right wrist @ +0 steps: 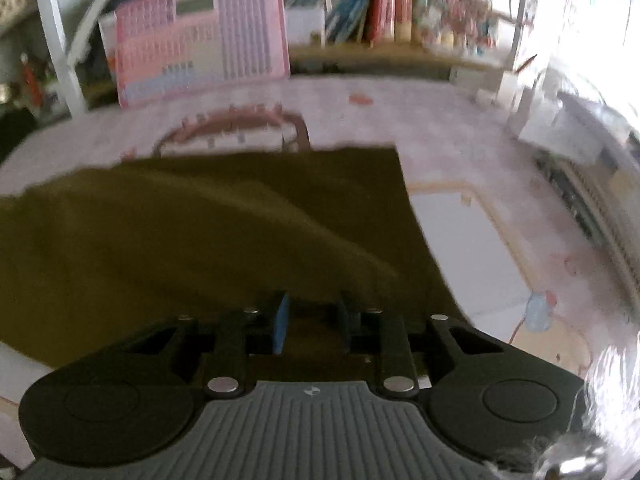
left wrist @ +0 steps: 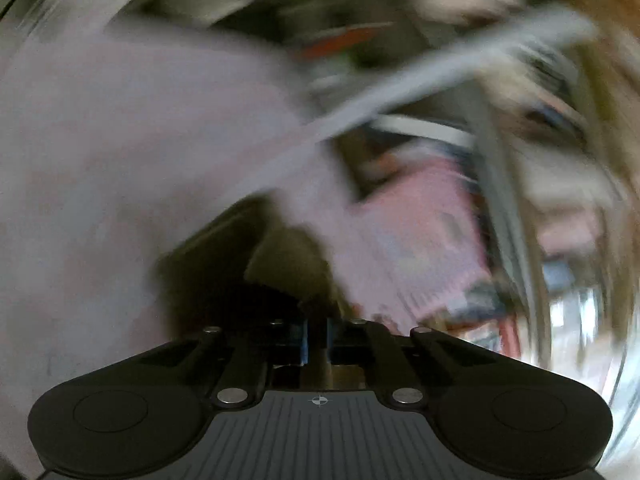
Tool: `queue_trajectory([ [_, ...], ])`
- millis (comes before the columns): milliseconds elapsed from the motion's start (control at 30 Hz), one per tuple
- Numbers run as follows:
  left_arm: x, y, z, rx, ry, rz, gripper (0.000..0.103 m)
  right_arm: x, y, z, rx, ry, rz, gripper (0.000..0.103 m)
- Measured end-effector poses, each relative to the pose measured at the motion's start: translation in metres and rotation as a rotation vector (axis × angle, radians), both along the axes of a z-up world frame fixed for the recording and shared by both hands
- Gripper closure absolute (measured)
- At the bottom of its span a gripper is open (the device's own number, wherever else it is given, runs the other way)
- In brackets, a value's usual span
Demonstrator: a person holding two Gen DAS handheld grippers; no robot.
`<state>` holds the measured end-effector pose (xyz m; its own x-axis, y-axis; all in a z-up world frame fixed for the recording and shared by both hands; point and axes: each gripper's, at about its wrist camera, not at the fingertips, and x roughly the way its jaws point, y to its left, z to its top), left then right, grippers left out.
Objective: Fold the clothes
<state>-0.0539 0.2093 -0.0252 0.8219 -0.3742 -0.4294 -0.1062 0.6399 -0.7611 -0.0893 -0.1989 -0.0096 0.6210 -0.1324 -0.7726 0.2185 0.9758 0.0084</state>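
In the left wrist view, heavily motion-blurred: left gripper [left wrist: 317, 340] at 6 o'clock, jaws pressed nearly together, apparently pinching a fold of olive cloth [left wrist: 288, 256]; pale pink table cover [left wrist: 100, 160] at 9 o'clock.

In the right wrist view: right gripper [right wrist: 312, 326] at 6 o'clock, jaws spread over olive cloth [right wrist: 200, 232] spread flat at centre; pink chart [right wrist: 200, 36] at 11 o'clock; books [right wrist: 384, 4] at 1 o'clock.

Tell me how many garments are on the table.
1: an olive garment lies spread on the table, its near edge between the right gripper's open fingers. The left view is too blurred to rule out others.
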Motion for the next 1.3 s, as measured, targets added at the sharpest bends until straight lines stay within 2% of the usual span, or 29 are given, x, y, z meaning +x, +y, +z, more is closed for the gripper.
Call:
queue_trajectory([
  [100,-0.001,0.007,-0.016,0.025,0.079,0.036,0.097,0.001,0.001,-0.011,-0.006,0.021,-0.001,0.080],
  [233,0.003,0.018,-0.060,-0.027,0.244,0.061,0.096,-0.008,0.002,-0.013,-0.012,0.008,0.001,0.080],
  [433,-0.002,0.028,-0.051,-0.050,0.248,0.054,0.086,-0.014,0.003,-0.013,-0.015,0.000,0.005,0.080],
  [467,-0.006,0.030,-0.048,-0.044,0.244,0.056,0.080,-0.014,0.002,-0.011,-0.010,0.004,-0.002,0.080],
  [500,-0.009,0.031,-0.046,-0.035,0.243,0.059,0.069,-0.014,0.001,-0.010,-0.003,0.010,-0.011,0.080],
  [567,-0.012,0.032,-0.044,-0.028,0.266,0.070,0.053,-0.015,-0.003,-0.006,0.009,0.013,-0.039,0.080],
  [600,-0.013,0.035,-0.046,-0.035,0.274,0.079,0.052,-0.017,-0.006,-0.002,0.013,0.007,-0.062,0.080],
  [767,-0.002,0.036,-0.058,-0.118,0.307,0.121,0.053,-0.021,-0.028,0.005,0.007,0.015,-0.147,0.079],
  [867,0.005,0.031,-0.061,-0.144,0.299,0.144,0.053,-0.021,-0.035,0.001,0.018,0.032,-0.157,0.080],
  [967,0.010,0.026,-0.063,-0.160,0.292,0.168,0.058,-0.018,-0.034,-0.003,0.026,0.040,-0.143,0.080],
  [1000,0.011,0.025,-0.064,-0.164,0.293,0.176,0.068,-0.016,-0.033,-0.006,0.029,0.041,-0.134,0.080],
  [1100,0.018,0.025,-0.071,-0.204,0.319,0.196,0.085,-0.007,-0.029,-0.008,0.016,0.038,-0.106,0.079],
  [1133,0.021,0.026,-0.072,-0.224,0.324,0.198,0.087,-0.003,-0.028,-0.008,0.012,0.038,-0.101,0.079],
  [1167,0.025,0.025,-0.068,-0.216,0.315,0.192,0.089,0.001,-0.028,-0.009,0.008,0.036,-0.095,0.079],
  [1200,0.028,0.022,-0.056,-0.171,0.276,0.172,0.090,0.006,-0.027,-0.009,0.004,0.032,-0.086,0.079],
  [1300,0.032,0.010,-0.014,-0.009,0.113,0.089,0.090,0.023,-0.025,-0.010,-0.006,0.020,-0.053,0.079],
])
